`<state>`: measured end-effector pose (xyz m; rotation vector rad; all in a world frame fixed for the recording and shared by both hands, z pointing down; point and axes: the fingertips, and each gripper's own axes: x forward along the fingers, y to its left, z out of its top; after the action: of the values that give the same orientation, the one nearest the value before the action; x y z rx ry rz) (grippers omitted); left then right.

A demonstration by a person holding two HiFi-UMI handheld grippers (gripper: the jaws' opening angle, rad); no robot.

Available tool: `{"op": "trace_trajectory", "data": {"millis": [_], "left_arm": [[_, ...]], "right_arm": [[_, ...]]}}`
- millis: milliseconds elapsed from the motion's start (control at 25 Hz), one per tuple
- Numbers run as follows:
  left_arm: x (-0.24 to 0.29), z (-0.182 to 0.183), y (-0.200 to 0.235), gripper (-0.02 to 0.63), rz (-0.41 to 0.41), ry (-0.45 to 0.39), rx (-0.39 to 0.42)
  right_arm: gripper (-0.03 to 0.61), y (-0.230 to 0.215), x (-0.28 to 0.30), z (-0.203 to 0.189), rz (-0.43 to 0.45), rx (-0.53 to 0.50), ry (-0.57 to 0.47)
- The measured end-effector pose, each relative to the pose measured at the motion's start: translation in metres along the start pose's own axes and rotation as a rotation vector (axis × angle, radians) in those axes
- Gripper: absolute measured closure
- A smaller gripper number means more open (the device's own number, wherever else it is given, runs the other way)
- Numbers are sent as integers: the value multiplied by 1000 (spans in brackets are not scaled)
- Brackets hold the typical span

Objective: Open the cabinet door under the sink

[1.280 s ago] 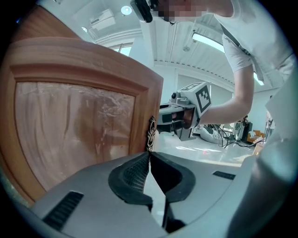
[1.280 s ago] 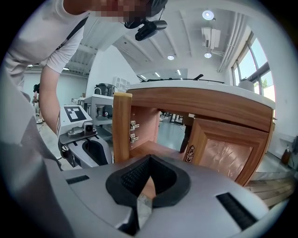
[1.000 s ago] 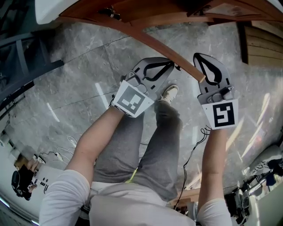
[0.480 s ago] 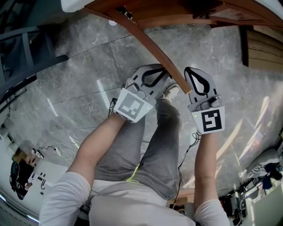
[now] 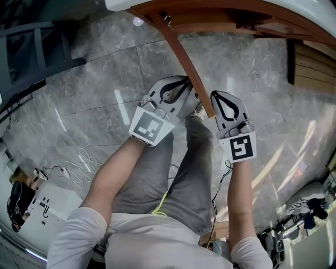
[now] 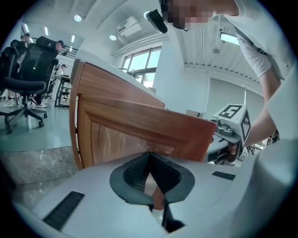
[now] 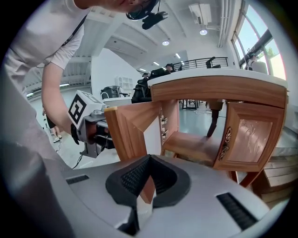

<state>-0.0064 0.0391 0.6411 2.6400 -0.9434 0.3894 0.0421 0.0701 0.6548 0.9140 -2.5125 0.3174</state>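
Steep look down over grey marble floor [image 5: 79,79], with legs [image 5: 173,173] in grey trousers at centre. At top, white sink counter [image 5: 220,5] over reddish-brown wooden cabinet [image 7: 219,93]. Cabinet door [image 5: 181,52] already swung well out from the frame, showing as a narrow wooden bar down the middle, free end landing between the two tools. Inside, from the right gripper view: a bare wooden shelf [image 7: 195,146] and metal hinges [image 7: 163,123].

Left gripper [image 5: 176,89] close against the door's left face near the free edge, contact uncertain. Jaws brought together at the tips, clamping nothing, with only door wood showing past them. Right gripper [image 5: 227,105] just beside the free end on the other side, jaws likewise closed tip to tip, nothing held.

Judged for handling: solid framed panel, rigid, probably moderately heavy, swinging on hinges rather than lifting. Smooth varnish likely slippery against closed jaws. Best purchase at the free vertical edge, far from the hinges, by hooking or pushing.

No brand or readable wording anywhere. Only black-and-white square marker patterns on each marker cube [image 5: 151,126], plus carved scrollwork [image 7: 226,137] on the neighbouring panel.
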Motion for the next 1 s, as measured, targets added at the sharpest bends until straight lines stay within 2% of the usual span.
{"op": "trace_trajectory", "data": {"millis": [280,520,720,1000], "left_arm": [[-25,15,14,597,50,8,-38],[-61,21,56,597,202,33,-75],[-80,36,64,597,208,71,-34],[-85,63,71,597,200,64,-50]], "right_arm": [[546,40,7,9,81,45,36],[546,42,14,40,76,106,-1],[546,35,17,73,69,124,-8],[546,26,20,111,48,109,-3]]}}
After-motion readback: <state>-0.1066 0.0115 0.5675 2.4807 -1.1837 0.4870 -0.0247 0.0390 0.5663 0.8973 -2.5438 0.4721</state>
